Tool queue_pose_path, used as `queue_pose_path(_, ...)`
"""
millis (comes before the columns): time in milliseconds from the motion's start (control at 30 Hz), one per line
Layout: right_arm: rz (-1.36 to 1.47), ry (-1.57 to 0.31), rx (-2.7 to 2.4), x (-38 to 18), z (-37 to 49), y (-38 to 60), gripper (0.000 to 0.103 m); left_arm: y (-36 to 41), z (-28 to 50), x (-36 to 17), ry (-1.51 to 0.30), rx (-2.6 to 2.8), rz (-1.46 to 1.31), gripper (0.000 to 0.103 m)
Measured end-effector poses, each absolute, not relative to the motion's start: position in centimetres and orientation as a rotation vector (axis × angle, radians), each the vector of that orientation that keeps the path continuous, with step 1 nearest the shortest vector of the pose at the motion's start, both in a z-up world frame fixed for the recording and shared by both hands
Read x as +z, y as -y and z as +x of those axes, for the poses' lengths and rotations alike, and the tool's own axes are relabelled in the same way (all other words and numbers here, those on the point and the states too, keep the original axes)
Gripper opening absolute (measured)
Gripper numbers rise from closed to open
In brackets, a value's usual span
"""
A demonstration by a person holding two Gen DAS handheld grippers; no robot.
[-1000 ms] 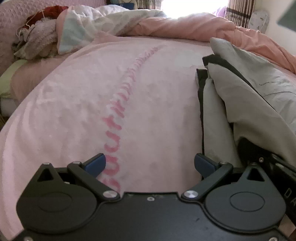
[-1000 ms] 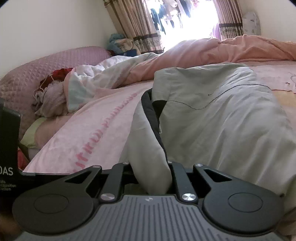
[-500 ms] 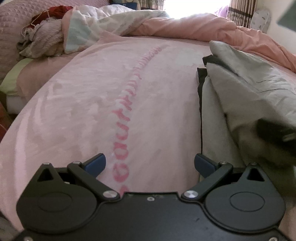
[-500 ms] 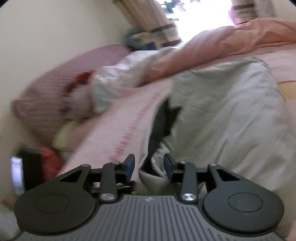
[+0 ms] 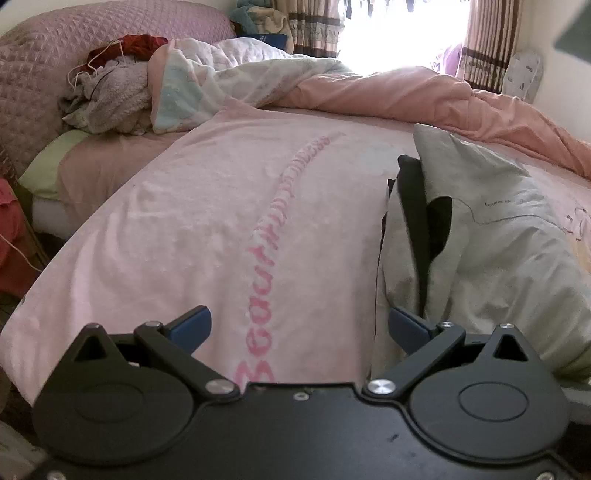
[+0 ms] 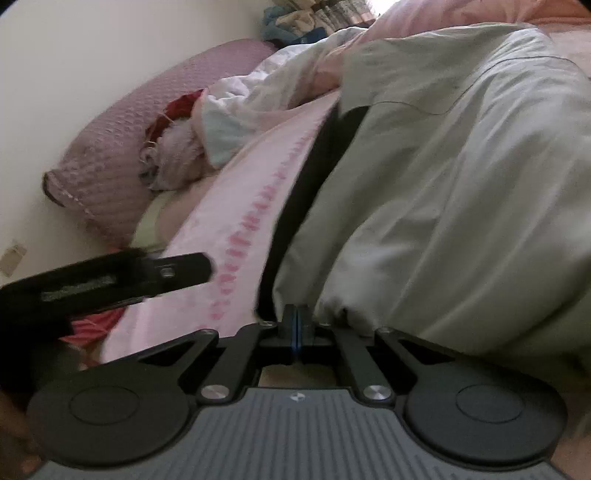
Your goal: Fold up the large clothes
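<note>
Partly folded: grey garment [image 5: 491, 236] doubled into a bundle on the pink blanket [image 5: 207, 221], further folds judged outstanding, left gripper [image 5: 299, 326] spread wide over bare blanket, right gripper [image 6: 297, 325] pressed together, apparently gripping nothing.

Blanket: a pale pink blanket [image 5: 207, 229] covers the bed, with a line of darker pink letters [image 5: 273, 258] running along its middle.
Duvet: a salmon pink duvet [image 5: 406, 96] lies bunched along the far side of the bed.
Quilt: a white and pale blue quilt [image 5: 221, 77] is crumpled beside the duvet.
Headboard: a mauve quilted headboard [image 5: 74, 40] stands at the left end, against the wall.
Pile: a grey fleece piece [image 5: 114, 99] and a red cloth [image 5: 136, 42] lie just before the headboard.
Curtains: striped curtains [image 5: 314, 26] hang beside a bright window [image 5: 399, 33].
Pillow edge: a light green edge [image 5: 48, 162] shows under the blanket.
</note>
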State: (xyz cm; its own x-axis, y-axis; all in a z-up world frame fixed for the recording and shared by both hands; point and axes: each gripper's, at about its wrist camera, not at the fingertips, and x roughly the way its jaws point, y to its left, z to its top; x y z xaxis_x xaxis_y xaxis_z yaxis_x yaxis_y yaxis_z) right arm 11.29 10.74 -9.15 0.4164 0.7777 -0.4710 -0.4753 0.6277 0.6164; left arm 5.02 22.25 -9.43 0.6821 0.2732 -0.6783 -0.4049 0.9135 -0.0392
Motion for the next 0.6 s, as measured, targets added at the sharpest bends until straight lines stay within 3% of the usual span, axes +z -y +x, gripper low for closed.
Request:
queue_pose_path(267,0.432,-0.665,0.759,-3.7,10.1,-6.7,0.013,-21.4,5.7,-8.7,-0.714,0.355,-0.169,0.103)
queue_pose_path(600,0.398,-0.763,0.713,-8.0,11.5,-9.5,0.013,-21.9,5.7,-9.7,-0.750,0.377,-0.184,0.103)
